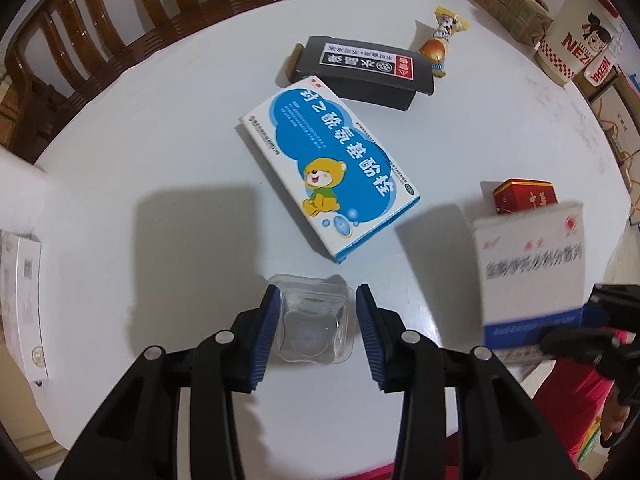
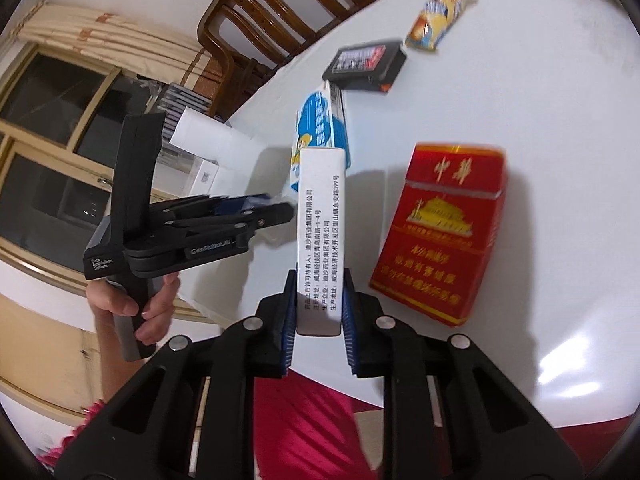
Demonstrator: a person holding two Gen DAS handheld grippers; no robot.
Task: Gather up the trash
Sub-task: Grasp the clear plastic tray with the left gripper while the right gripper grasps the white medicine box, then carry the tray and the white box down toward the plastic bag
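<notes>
Down by the near edge of the white table [image 1: 140, 152], the left gripper [image 1: 316, 320] has its blue pads pinching a clear plastic tray [image 1: 314, 326]. Meanwhile the right gripper [image 2: 318, 304] clamps a white medicine box [image 2: 320, 240], lifted above that edge beside the red cigarette pack [image 2: 440, 236].

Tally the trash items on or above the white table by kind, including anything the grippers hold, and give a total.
Cardboard boxes: 4 – blue bear box, black box, red cigarette pack, white box in the right gripper
Snack wrappers: 1 – yellow wrapper
Clear plastic cups: 1 – clear cup in the left gripper
Total: 6
</notes>
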